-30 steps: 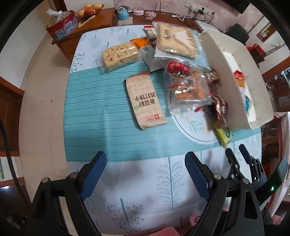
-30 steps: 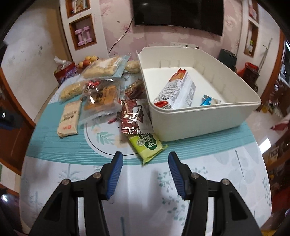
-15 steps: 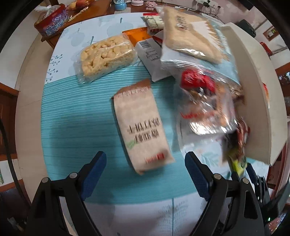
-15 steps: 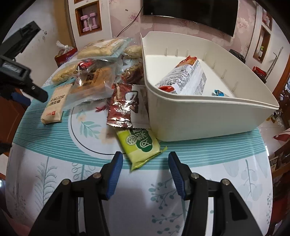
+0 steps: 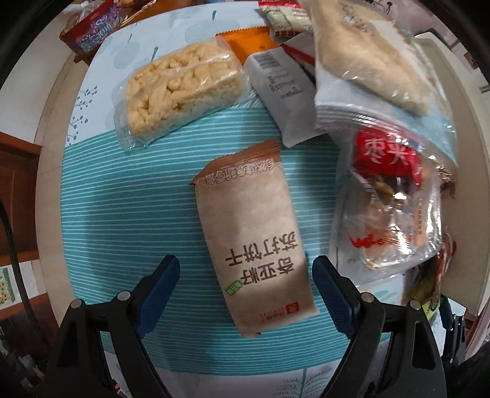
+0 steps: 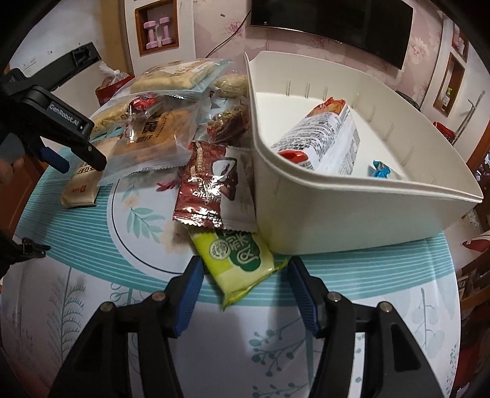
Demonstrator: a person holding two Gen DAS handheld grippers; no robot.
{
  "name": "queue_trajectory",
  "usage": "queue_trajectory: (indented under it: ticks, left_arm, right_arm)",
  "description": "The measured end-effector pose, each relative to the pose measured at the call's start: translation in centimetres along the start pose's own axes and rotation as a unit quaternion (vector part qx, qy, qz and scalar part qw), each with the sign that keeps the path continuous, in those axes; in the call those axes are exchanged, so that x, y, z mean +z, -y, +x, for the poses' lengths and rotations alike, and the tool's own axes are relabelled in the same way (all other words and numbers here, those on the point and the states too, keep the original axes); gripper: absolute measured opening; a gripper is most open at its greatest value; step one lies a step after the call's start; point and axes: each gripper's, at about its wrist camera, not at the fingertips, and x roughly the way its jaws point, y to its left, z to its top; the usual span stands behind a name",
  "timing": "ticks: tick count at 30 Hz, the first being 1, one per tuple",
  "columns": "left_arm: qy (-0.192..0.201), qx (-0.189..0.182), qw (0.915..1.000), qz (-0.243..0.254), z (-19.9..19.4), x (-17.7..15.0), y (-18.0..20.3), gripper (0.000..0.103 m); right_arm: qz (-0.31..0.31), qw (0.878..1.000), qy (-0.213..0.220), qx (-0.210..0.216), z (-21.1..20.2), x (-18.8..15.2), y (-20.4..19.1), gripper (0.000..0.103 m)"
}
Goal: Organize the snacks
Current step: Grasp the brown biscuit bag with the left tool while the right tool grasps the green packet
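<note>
Desk cloth (image 5: pixel 128 196): teal with thin white stripes, white border with grey-green leaf sprigs. Tan paper-look cracker packet (image 5: pixel 254 235): brown top edge, dark characters, small green badge, red mark. Lime-green foil snack packet (image 6: pixel 237 260): dark green emblem. Maroon glossy wrapper (image 6: pixel 205 183): white snowflake. Plastic storage bin (image 6: pixel 352 211): plain cream. Claw pads (image 6: pixel 190 290): blue, arms black.

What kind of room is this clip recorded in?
Most likely a home living or dining room: a wall-mounted TV, wooden wall niches, one holding pink dumbbells, floral wallpaper, and a table with a patterned tablecloth.
</note>
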Motion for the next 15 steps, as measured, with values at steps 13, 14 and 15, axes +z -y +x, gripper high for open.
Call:
queue_trajectory:
  ticks: [13, 14, 15]
  left_arm:
    - [0.005, 0.007, 0.9997, -0.021, 1.9, 0.9, 0.4, 0.082]
    - [0.006, 0.006, 0.9998, -0.019, 2.0, 1.0, 0.5, 0.08]
    - [0.008, 0.006, 0.9998, -0.017, 2.0, 1.0, 0.6, 0.076]
  right_arm:
    - [0.004, 1.0, -0.004, 0.014, -0.1, 0.4, 0.1, 0.051]
    - [0.002, 1.0, -0.004, 0.016, -0.2, 0.4, 0.0, 0.049]
    - [-0.002, 1.0, -0.003, 0.016, -0.3, 0.4, -0.2, 0.046]
